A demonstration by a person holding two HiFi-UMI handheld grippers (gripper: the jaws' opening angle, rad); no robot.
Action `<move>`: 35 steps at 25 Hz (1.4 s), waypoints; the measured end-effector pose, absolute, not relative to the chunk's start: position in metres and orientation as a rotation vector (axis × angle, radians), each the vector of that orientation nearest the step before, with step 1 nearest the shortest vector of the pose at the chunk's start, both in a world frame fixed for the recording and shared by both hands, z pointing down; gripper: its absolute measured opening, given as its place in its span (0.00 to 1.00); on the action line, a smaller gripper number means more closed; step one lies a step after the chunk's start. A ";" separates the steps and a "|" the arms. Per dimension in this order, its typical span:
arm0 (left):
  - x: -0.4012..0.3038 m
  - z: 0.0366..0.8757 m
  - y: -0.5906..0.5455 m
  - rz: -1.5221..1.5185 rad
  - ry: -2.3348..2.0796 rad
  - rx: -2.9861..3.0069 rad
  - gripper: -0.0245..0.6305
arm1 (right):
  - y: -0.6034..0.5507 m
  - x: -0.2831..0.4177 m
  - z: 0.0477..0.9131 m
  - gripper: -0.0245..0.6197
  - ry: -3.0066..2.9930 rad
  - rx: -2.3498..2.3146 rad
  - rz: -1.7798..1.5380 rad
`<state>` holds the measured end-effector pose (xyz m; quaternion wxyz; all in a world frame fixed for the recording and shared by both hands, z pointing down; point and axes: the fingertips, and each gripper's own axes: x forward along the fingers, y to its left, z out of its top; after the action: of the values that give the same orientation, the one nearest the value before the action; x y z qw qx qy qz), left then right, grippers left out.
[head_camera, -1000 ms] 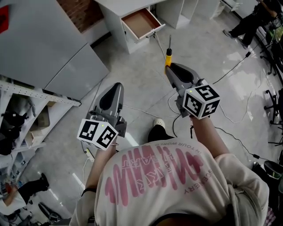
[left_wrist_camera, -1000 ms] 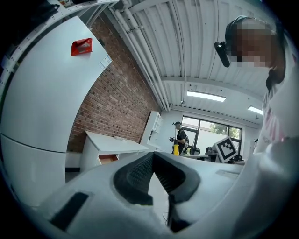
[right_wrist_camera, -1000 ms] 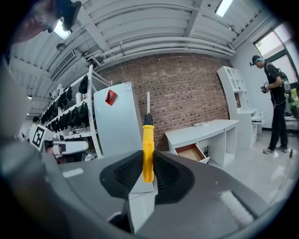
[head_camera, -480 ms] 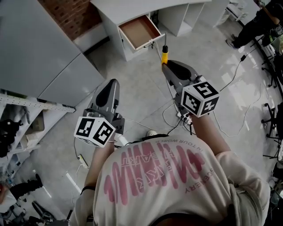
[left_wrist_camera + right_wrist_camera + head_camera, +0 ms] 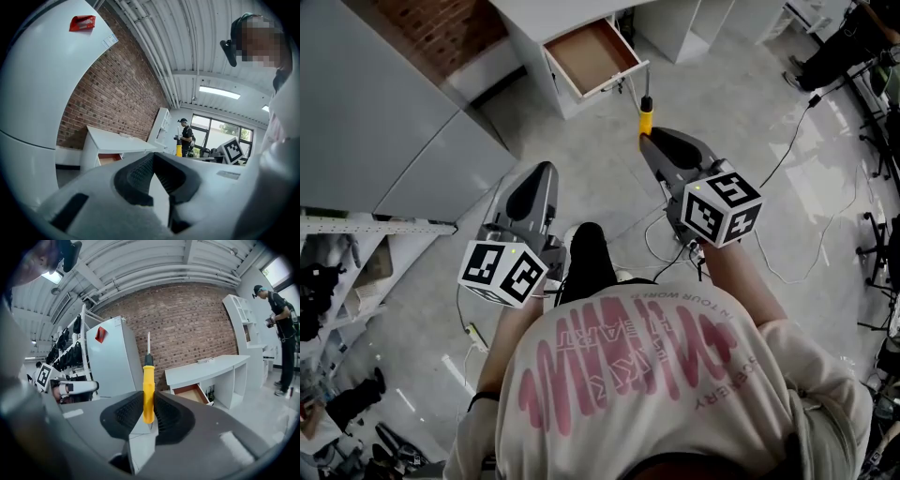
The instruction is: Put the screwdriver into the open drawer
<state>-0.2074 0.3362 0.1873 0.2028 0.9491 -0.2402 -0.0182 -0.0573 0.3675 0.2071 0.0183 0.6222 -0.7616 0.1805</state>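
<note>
In the head view the open drawer [image 5: 591, 56], brown inside, juts out of a white desk [image 5: 546, 13] at the top. My right gripper [image 5: 649, 139] is shut on the yellow handle of the screwdriver [image 5: 645, 119], whose shaft points up toward the drawer's front corner, still short of it. In the right gripper view the screwdriver [image 5: 148, 380] stands upright between the pads of the right gripper [image 5: 149, 401], with the drawer [image 5: 190, 393] ahead to the right. My left gripper [image 5: 538, 176] is shut and holds nothing. The left gripper [image 5: 153, 155] faces the desk and drawer [image 5: 110, 158].
A tall grey cabinet [image 5: 375, 103] stands left of the desk, with a shelf rack [image 5: 337, 272] below it. Cables [image 5: 787, 159] trail over the floor at right. Another person [image 5: 844, 37] stands at the top right. My own foot [image 5: 586, 262] is between the grippers.
Both grippers have moved forward toward the desk, so the drawer now lies closer to the screwdriver's tip. My foot has stepped forward between the grippers. The grip is unchanged.
</note>
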 end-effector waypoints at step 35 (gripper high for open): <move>-0.145 0.222 0.066 0.108 -0.345 2.721 0.04 | 0.117 -0.020 0.265 0.17 -2.168 2.125 0.886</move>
<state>-0.1452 0.0663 0.2221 0.1972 0.9718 -0.1231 0.0387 -0.0199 0.1166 0.2655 -0.0103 0.6719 -0.6855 0.2803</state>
